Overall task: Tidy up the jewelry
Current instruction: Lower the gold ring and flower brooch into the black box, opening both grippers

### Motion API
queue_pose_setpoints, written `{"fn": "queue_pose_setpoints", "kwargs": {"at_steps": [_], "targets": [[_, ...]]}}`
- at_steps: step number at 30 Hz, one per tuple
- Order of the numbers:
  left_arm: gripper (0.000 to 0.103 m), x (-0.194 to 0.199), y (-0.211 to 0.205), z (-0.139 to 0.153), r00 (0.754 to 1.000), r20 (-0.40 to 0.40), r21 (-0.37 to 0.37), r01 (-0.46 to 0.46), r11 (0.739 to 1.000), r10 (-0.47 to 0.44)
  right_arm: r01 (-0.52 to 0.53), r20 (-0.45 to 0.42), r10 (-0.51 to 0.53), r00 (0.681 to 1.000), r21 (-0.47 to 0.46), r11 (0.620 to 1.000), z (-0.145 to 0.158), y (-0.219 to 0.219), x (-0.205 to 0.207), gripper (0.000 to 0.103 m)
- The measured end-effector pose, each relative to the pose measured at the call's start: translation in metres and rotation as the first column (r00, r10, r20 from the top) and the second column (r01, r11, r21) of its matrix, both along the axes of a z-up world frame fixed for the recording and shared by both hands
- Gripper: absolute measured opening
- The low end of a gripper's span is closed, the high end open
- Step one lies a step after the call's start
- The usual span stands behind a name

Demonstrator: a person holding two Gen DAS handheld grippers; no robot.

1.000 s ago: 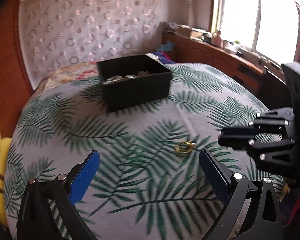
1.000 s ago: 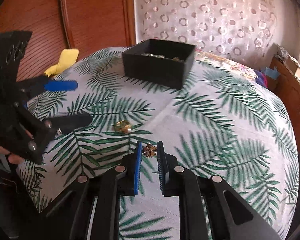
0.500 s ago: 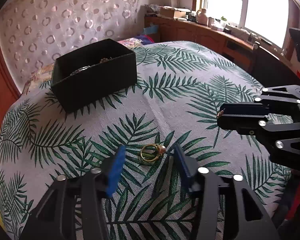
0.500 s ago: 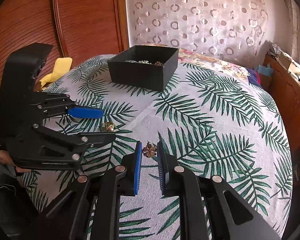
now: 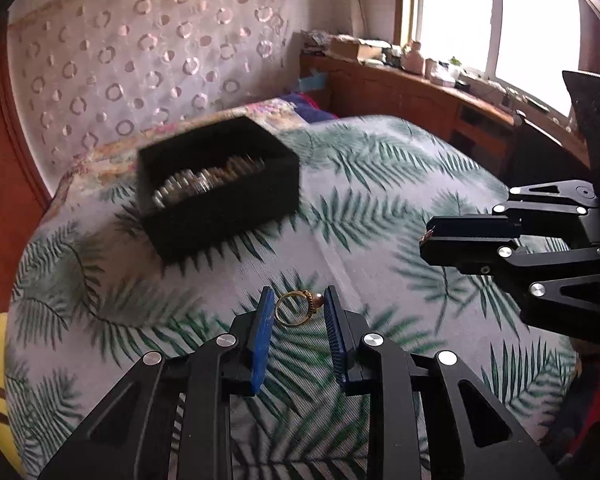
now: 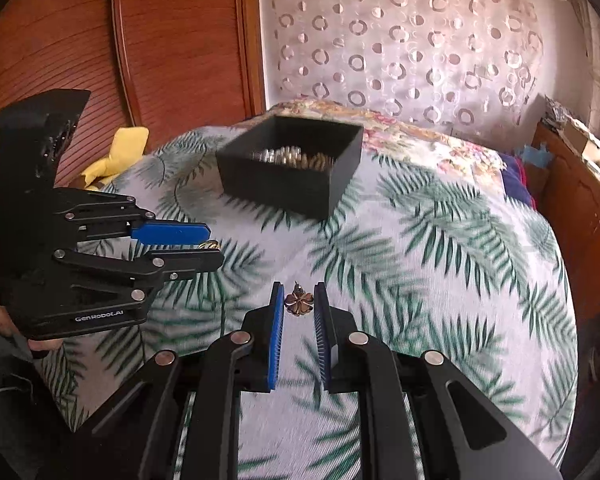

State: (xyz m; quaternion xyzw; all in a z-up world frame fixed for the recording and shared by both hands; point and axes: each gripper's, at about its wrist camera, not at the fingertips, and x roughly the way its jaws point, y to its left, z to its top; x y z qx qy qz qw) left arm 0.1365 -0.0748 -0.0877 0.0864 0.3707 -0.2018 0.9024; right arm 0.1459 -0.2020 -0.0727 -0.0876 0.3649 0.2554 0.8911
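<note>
Pinching a gold ring (image 5: 298, 308), the left gripper (image 5: 297, 306) is held near the black box (image 5: 220, 204); a flower charm (image 6: 299, 303) is clamped by the right gripper (image 6: 298, 300).

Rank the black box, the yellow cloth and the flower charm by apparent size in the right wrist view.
1. black box
2. yellow cloth, partly hidden behind the left tongs
3. flower charm, smallest though nearest the camera, between the right tongs
</note>
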Motion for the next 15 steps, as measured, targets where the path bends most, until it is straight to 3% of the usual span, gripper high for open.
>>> {"fn": "queue_pose_setpoints", "kwargs": {"at_steps": [7, 15], "targets": [[0.024, 0.038, 0.015, 0.023, 0.997, 0.046, -0.012, -0.060, 0.998, 0.060, -0.025, 0.043, 0.024, 0.999, 0.031, 0.999, 0.021, 0.011, 0.044, 0.017], [0.024, 0.078, 0.028, 0.037, 0.991, 0.070, -0.021, -0.111, 0.994, 0.112, -0.062, 0.032, 0.060, 0.998, 0.082, 0.995, 0.030, 0.026, 0.096, 0.017]]}}
